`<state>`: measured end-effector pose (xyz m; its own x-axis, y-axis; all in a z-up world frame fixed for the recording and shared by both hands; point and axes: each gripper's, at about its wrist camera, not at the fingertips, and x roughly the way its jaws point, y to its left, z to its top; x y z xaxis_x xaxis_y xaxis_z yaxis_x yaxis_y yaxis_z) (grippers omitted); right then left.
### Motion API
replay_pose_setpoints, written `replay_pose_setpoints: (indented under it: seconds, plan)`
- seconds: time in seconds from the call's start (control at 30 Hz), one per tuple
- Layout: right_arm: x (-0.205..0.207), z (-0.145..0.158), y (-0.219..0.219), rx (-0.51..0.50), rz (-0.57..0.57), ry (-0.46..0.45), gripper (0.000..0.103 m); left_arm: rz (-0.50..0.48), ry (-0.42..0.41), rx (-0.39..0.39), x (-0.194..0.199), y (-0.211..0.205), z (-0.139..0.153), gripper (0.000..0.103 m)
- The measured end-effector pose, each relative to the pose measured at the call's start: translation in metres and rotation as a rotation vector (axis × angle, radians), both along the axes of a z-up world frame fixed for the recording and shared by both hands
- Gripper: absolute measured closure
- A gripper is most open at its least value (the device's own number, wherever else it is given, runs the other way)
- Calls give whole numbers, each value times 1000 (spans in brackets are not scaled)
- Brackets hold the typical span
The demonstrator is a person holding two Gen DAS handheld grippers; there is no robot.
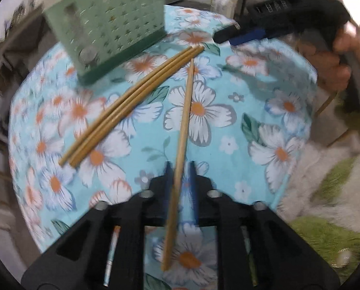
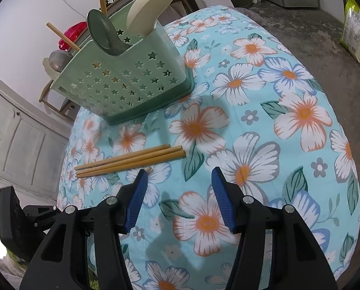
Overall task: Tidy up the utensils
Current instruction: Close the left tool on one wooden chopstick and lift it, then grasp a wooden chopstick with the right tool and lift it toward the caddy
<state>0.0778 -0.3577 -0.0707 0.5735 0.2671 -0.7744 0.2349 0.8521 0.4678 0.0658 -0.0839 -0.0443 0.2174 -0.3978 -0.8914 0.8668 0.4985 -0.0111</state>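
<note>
My left gripper (image 1: pixel 181 169) is shut on a single wooden chopstick (image 1: pixel 183 130) that points forward over the floral tablecloth (image 1: pixel 228 125). Three more chopsticks (image 1: pixel 131 101) lie side by side on the cloth to its left; they also show in the right wrist view (image 2: pixel 131 160). The green star-holed utensil basket (image 1: pixel 112 31) stands at the back; in the right wrist view the basket (image 2: pixel 131 84) holds a green spoon (image 2: pixel 102 31), a cream spoon (image 2: pixel 148 9) and some sticks. My right gripper (image 2: pixel 180 181) is open and empty just in front of the three chopsticks; it also shows in the left wrist view (image 1: pixel 237 33).
The round table's edge (image 2: pixel 324 96) drops to a grey floor on the right. A green and white rug (image 1: pixel 324 205) lies beside the table. A bag (image 2: pixel 353 29) stands on the floor at the far right. Grey cabinet doors (image 2: pixel 15 133) are on the left.
</note>
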Motion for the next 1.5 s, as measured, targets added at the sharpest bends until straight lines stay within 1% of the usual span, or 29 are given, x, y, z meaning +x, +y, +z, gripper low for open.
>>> replay_pose_setpoints:
  seconds: [0.03,0.13,0.17,0.23,0.33,0.4,0.47,0.5,0.53,0.57,0.6,0.63,0.7,0.77,0.9,0.97,1.1,1.2,1.27,1.4,1.5]
  plan:
    - [0,-1,0,3,-1,2,49,27,28,-33,4,2,3,67]
    - [0,-2,1,13,1,5,49,65,99,-118,15,-1,10,67]
    - [0,-1,2,11,2,4,49,69,103,-132,17,-5,11,67]
    - [0,-1,2,8,0,4,49,73,86,-141,22,-21,10,67]
    - [0,2,3,3,-4,3,49,70,72,-122,25,-45,4,68]
    - [-2,5,2,0,-9,-2,49,69,46,-88,27,-61,-3,70]
    - [-3,7,2,-1,-13,-7,49,68,31,-71,31,-71,-9,75]
    - [-4,8,1,-1,-16,-9,49,71,26,-72,34,-74,-10,76]
    - [-5,8,0,-1,-19,-8,49,78,23,-76,36,-77,-10,81]
    - [-6,9,-1,1,-20,-9,49,83,26,-79,38,-78,-9,88]
    - [-6,9,-1,3,-20,-9,49,91,32,-85,40,-80,-10,91]
    - [-7,9,-1,8,-21,-10,49,100,42,-94,42,-80,-10,94]
    - [-7,8,-1,23,-23,-12,49,112,49,-108,44,-80,-9,95]
    - [-8,9,0,44,-25,-18,49,121,54,-122,44,-76,-7,98]
    - [-6,7,2,111,-25,-27,49,161,63,-168,43,-60,3,98]
    - [-2,2,5,169,-18,-26,49,193,70,-197,44,-46,9,98]
    - [8,-11,15,282,0,-8,52,284,106,-289,55,-15,23,98]
    - [17,-23,23,329,1,15,54,353,113,-353,61,7,31,98]
    - [23,-32,26,354,-17,33,56,396,130,-394,65,20,34,98]
    - [32,-42,20,423,-79,20,60,464,165,-451,70,41,35,98]
    - [37,-48,15,461,-125,19,66,491,179,-483,70,54,37,98]
